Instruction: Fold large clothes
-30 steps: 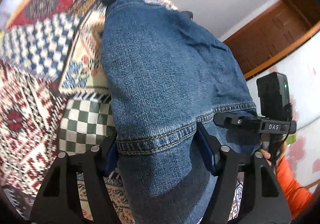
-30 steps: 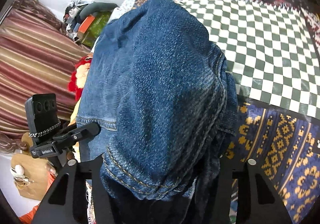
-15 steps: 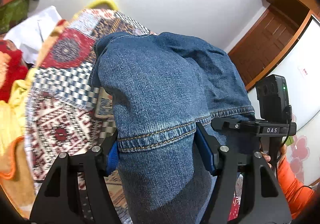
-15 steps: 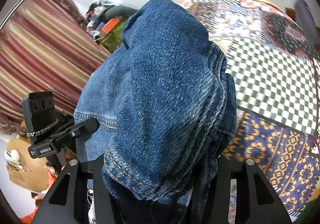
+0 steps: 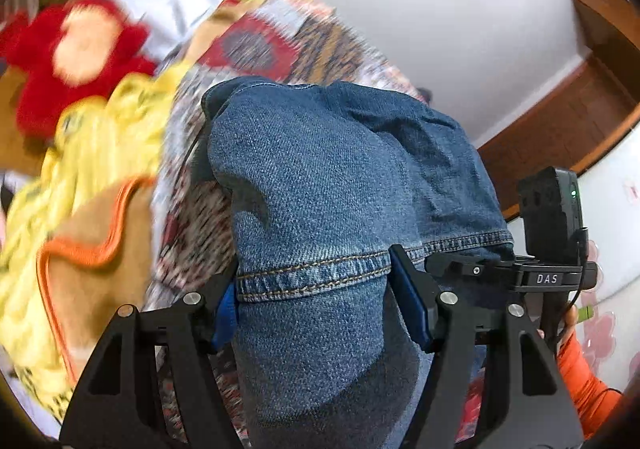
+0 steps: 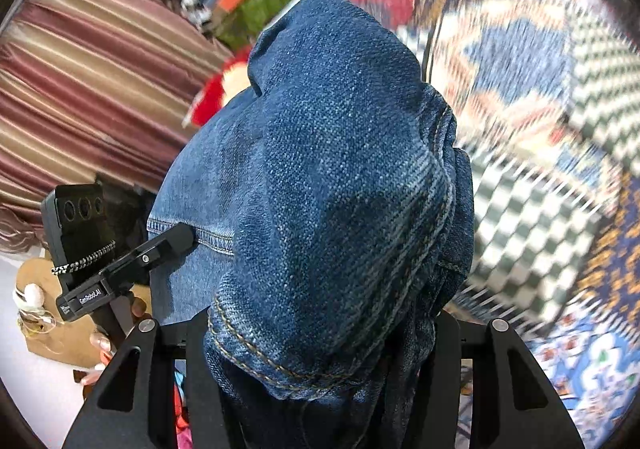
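Note:
A pair of blue denim jeans [image 5: 320, 185] hangs over both grippers and fills the middle of each view. My left gripper [image 5: 312, 289] is shut on a stitched hem of the jeans, with its blue pads [image 5: 412, 301] pressed against the fabric. My right gripper [image 6: 320, 361] is shut on a thick bunch of the jeans [image 6: 336, 177]; its fingertips are hidden under the denim. The right gripper's body [image 5: 552, 273] shows at the right of the left wrist view, and the left gripper's body [image 6: 100, 265] shows at the left of the right wrist view.
A patchwork bedspread [image 6: 540, 109] covers the bed beyond the jeans. A red plush toy [image 5: 76, 49], yellow cloth [image 5: 100, 137] and a brown orange-edged item [image 5: 100, 245] lie at the bed's left side. A striped curtain [image 6: 88, 81] hangs left; a wooden door [image 5: 580, 121] stands right.
Both grippers have lifted and swung to the left with the jeans held. The views now show the plush toy, yellow cloth and curtain side, with motion blur in the background.

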`<state>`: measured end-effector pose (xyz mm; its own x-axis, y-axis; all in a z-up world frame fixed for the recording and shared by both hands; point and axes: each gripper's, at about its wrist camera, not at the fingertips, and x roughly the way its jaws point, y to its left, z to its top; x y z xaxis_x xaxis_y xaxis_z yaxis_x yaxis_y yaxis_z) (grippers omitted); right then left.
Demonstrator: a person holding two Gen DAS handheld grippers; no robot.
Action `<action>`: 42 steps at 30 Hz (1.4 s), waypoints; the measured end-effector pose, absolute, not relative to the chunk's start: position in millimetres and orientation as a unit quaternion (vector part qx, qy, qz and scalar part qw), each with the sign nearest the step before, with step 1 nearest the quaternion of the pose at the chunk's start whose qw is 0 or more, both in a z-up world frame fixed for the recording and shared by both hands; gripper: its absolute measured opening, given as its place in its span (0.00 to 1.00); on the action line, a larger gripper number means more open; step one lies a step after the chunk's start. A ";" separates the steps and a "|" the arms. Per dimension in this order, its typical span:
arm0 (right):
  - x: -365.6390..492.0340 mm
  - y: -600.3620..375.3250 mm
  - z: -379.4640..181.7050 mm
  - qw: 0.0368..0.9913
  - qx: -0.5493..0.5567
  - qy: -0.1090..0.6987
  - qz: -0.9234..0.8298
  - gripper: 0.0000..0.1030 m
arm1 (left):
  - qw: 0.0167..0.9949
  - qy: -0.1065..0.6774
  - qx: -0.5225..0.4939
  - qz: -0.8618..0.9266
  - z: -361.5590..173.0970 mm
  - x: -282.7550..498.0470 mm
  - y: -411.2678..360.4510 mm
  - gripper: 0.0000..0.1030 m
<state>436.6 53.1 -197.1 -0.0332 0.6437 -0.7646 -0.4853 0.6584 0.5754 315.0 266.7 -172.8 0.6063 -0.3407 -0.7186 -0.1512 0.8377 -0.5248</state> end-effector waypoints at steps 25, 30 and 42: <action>418.7 11.9 -203.0 0.720 -0.059 0.572 0.390 0.61 | 0.864 0.493 -0.074 0.071 -224.1 253.3 236.5 0.75; 408.9 6.4 -158.9 0.779 -0.107 0.499 0.365 0.62 | 0.882 0.460 -0.066 0.079 -202.0 254.4 231.3 0.82; 432.3 91.1 -158.0 0.795 -0.119 0.454 0.384 0.62 | 0.903 0.411 -0.050 0.118 -181.1 333.7 252.2 0.92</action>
